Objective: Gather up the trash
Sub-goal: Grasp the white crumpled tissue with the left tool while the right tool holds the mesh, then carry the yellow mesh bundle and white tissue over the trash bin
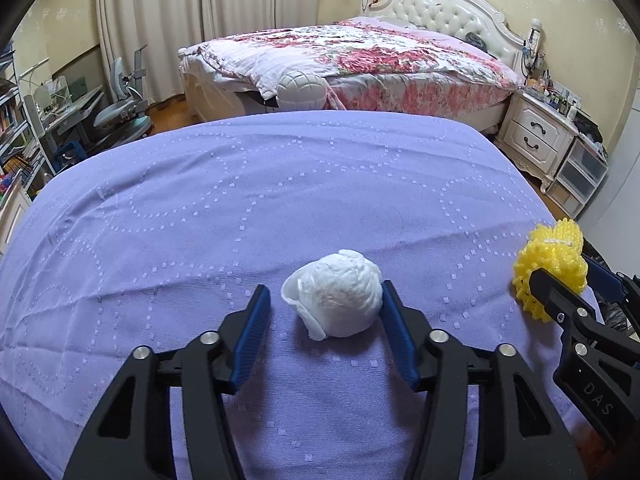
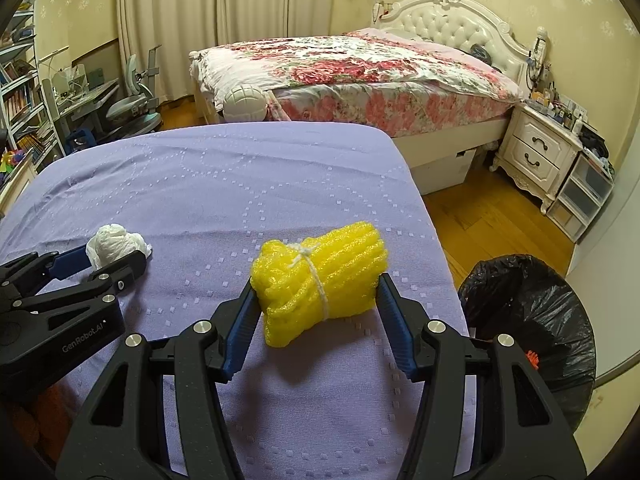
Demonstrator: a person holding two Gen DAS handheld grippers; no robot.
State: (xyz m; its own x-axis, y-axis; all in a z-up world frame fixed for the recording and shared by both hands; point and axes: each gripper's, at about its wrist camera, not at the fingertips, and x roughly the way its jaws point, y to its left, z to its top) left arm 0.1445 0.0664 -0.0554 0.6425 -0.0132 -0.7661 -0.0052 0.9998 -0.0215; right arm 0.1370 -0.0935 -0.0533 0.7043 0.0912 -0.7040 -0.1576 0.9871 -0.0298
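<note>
Both grippers are down on the table at once, each lined up on its own piece of trash. The left gripper (image 1: 325, 298) stands open around the crumpled white tissue ball (image 1: 334, 294); the right-hand pad looks to be just touching it, the left-hand pad is apart. The right gripper (image 2: 316, 294) brackets the yellow foam net bundle (image 2: 320, 270), tied with white string, and its pads seem to press on both sides, so I'd call that a grip just forming, though how firm it is I cannot tell.

So this looks like the grasping step. Next the left needs to close on the tissue, then both must lift and carry to the black-lined bin (image 2: 528, 320), which sits on the floor just past the table's right edge. The foam will squash, so a gentle squeeze should do.

The lilac tablecloth (image 1: 280, 184) is otherwise bare. Beyond it stands a floral-covered bed (image 2: 360, 76), a white nightstand (image 2: 536, 152), curtains and a cluttered desk (image 1: 72, 108).
</note>
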